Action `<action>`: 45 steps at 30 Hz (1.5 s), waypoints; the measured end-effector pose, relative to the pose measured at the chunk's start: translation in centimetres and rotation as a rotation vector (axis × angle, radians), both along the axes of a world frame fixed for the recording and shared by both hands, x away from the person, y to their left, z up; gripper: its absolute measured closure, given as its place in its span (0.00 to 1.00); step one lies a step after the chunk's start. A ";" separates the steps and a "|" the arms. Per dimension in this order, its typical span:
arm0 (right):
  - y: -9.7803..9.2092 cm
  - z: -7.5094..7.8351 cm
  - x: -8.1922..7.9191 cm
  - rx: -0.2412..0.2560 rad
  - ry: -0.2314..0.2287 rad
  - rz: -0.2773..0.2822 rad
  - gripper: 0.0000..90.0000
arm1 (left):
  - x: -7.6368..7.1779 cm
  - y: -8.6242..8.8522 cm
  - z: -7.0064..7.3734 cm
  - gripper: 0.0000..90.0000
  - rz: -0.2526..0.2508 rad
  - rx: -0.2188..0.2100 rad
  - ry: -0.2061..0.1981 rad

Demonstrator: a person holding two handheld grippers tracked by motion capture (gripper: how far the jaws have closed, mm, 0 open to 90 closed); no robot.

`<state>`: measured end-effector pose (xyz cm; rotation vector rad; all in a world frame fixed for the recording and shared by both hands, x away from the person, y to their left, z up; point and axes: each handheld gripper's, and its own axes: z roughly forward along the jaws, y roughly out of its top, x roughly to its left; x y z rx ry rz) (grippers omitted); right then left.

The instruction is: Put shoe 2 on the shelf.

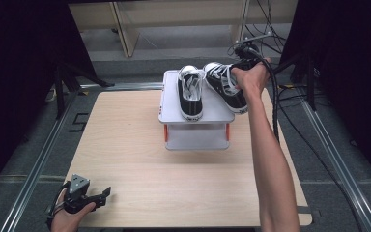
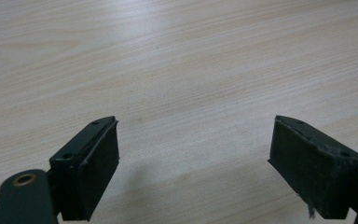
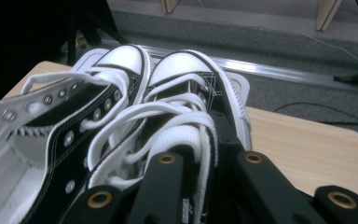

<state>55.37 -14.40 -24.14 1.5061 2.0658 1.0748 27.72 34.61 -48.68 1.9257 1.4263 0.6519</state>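
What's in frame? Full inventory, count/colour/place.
shoes: 2, black with white laces and toe caps, on the stand; left shoe sits free, right shoe angled, gripped
stand: 1, light grey with orange posts, far middle of the table
table: 1, pale wood
cables: several, black, floor at far right
shelf frame: 1, pale wood, beyond the table
left hand-held gripper: black, near-left table edge, jaws open, nothing between them
right hand-held gripper: black, shut on the right shoe at its laces
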 end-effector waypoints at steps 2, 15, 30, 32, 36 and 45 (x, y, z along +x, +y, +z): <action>0.5 -0.3 0.5 -0.003 0.001 -0.034 0.94 | 0.0 -0.2 0.0 0.17 -0.001 -0.029 -0.008; 2.6 -0.8 1.2 -0.003 0.019 -0.093 0.94 | -0.1 -0.4 -0.1 0.17 -0.015 -0.008 0.005; 3.8 -0.5 0.4 -0.031 0.119 -0.009 0.88 | 0.1 -0.4 -0.2 0.17 -0.014 0.003 0.008; 3.8 -0.6 0.4 -0.039 0.122 -0.004 0.88 | 0.0 -0.4 -0.2 0.17 -0.016 0.004 0.008; 3.7 -0.8 0.3 -0.066 0.145 -0.001 0.87 | 0.0 -0.5 -0.1 0.17 -0.018 -0.018 0.000; 2.3 -1.9 0.3 -0.023 0.152 0.022 0.85 | 0.0 -0.5 -0.1 0.17 -0.010 -0.008 0.001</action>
